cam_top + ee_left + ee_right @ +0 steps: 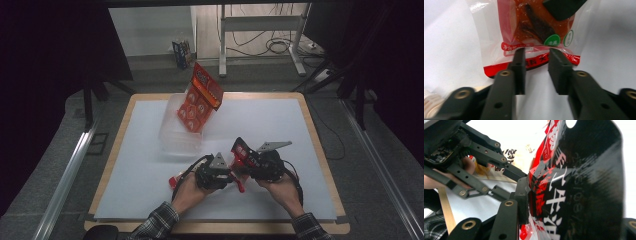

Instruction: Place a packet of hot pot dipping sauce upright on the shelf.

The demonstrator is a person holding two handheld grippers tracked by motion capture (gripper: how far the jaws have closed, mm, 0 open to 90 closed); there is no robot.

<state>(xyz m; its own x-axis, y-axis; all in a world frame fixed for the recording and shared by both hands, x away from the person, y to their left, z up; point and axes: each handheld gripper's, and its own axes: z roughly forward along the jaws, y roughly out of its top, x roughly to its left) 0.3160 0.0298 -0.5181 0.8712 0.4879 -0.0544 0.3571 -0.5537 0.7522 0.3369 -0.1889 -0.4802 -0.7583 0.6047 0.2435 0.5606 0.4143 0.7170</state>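
A red-and-black snack packet (240,149) is held above the white table sheet near the front. My right gripper (246,157) is shut on it. In the right gripper view the glossy packet (579,182) presses against the right gripper's (536,192) left jaw and hides the other jaw. My left gripper (233,175) is just left of it, and in its own view the left gripper (537,53) stands open, the packet's (534,27) red bottom seam lying between the tips. The right gripper's black fingertip (564,8) pinches the packet's upper part.
A clear plastic container (176,131) sits at the back centre-left of the white sheet (270,125), with an orange-red packet (200,99) leaning upright in it. The wooden table edge (325,165) frames the sheet. A person's hands and plaid sleeves come in from the bottom.
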